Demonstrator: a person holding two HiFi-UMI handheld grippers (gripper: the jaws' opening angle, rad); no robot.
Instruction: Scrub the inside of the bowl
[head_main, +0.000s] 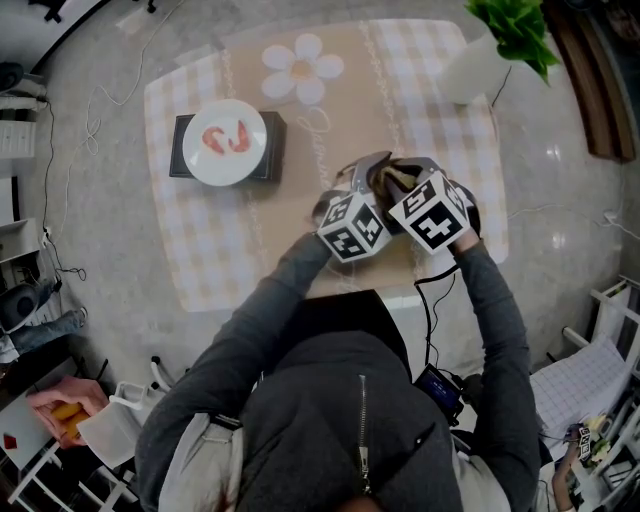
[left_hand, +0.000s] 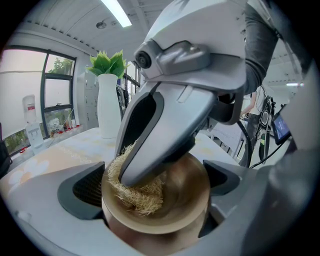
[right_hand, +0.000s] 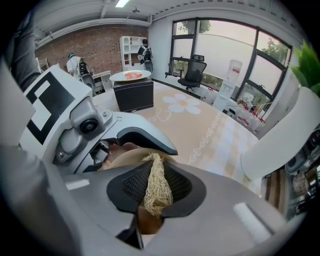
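Observation:
A brown wooden bowl (left_hand: 186, 196) sits between the pads of my left gripper (left_hand: 156, 201), which is shut on its sides, with its opening facing that gripper's camera. My right gripper (left_hand: 142, 172) reaches into the bowl from above, shut on a pale straw scrubber (left_hand: 131, 192) that presses against the bowl's inner left wall. In the right gripper view the scrubber (right_hand: 157, 186) hangs squeezed between the dark pads, with the bowl's rim (right_hand: 125, 157) just behind. In the head view both grippers meet over the table's near edge, the left gripper (head_main: 362, 178) beside the right gripper (head_main: 408, 178).
A white plate with red food (head_main: 225, 142) rests on a black box at the table's far left. A white vase with a green plant (head_main: 482, 62) stands at the far right corner. The checked tablecloth (head_main: 230, 250) has a flower print (head_main: 303, 68).

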